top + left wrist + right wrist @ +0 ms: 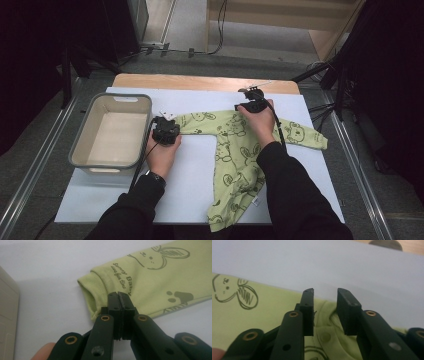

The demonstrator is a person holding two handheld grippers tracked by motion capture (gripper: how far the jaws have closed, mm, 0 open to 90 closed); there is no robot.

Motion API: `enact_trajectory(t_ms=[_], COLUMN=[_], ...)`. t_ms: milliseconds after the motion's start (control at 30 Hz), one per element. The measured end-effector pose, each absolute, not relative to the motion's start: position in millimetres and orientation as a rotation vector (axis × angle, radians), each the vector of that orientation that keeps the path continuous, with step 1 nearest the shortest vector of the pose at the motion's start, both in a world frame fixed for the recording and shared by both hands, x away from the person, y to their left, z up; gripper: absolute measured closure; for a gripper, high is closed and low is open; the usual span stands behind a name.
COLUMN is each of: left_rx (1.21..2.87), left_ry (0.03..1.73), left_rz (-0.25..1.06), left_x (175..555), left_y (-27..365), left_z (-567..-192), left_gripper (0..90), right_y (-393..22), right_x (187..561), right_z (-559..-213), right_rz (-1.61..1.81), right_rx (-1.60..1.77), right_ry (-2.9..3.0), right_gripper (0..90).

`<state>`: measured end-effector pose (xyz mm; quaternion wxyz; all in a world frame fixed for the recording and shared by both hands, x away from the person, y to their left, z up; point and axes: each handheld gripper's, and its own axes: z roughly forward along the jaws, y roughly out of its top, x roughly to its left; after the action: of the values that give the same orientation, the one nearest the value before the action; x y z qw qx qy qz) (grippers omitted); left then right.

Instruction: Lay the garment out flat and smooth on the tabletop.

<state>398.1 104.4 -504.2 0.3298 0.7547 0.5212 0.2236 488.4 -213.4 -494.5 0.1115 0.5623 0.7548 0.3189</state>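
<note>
A light green baby garment [240, 150] printed with cartoon animals lies spread across the middle of a white table [195, 170], sleeves pointing toward the left and right edges. The left gripper [165, 131] sits at the cuff of the left sleeve, its jaws pressed together on the cuff's edge. The right gripper [253, 103] rests at the neckline near the far edge, jaws apart with the collar and a snap button between them, not pinched. The left gripper view shows small printed lettering on the sleeve. The high view shows a grey bin [111, 131] by the left edge.
</note>
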Motion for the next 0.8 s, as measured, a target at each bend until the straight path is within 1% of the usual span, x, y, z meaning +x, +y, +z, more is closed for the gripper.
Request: enact_trajectory(t_ms=[67, 133, 167, 233, 267, 300, 367, 700, 767, 800], left_rx=[1.974, 1.974, 1.972, 1.97, 1.967, 1.968, 1.969, 1.966, 1.955, 1.948], left_ry=[1.363, 1.364, 1.366, 1.368, 1.369, 1.368, 1.365, 1.371, 1.38, 1.369], left_rz=[0.578, 0.573, 0.571, 0.569, 0.569, 0.567, 0.562, 0.555, 0.559, 0.549], left_x=[398, 399, 399, 399, 399, 399, 399, 400, 399, 399], left_y=[105, 105, 106, 106, 106, 106, 106, 107, 106, 106], left_z=[-504, -504, -504, -504, -504, -504, -504, -503, -502, -501], left_gripper=[89.3, 89.3, 89.3, 89.3, 89.3, 89.4, 89.6, 89.7, 88.3, 85.1], right_y=[-214, -213, -211, -209, -208, -208, -206, -198, -200, -202], right_x=[484, 481, 480, 480, 481, 482, 483, 506, 506, 505], right_z=[-498, -503, -504, -504, -505, -505, -504, -500, -500, -499], right_rz=[0.915, 0.919, 0.921, 0.909, 0.92, 0.937, 0.922, 0.905, 0.933, 0.958], right_rx=[1.692, 1.705, 1.698, 1.69, 1.693, 1.689, 1.667, 1.595, 1.619, 1.624], right_ry=[2.192, 2.197, 2.19, 2.196, 2.218, 2.224, 2.23, 2.245, 2.244, 2.236], right_gripper=[61.0, 61.0, 62.6, 75.6, 80.7, 84.5, 87.0, 87.6, 85.6, 79.6])
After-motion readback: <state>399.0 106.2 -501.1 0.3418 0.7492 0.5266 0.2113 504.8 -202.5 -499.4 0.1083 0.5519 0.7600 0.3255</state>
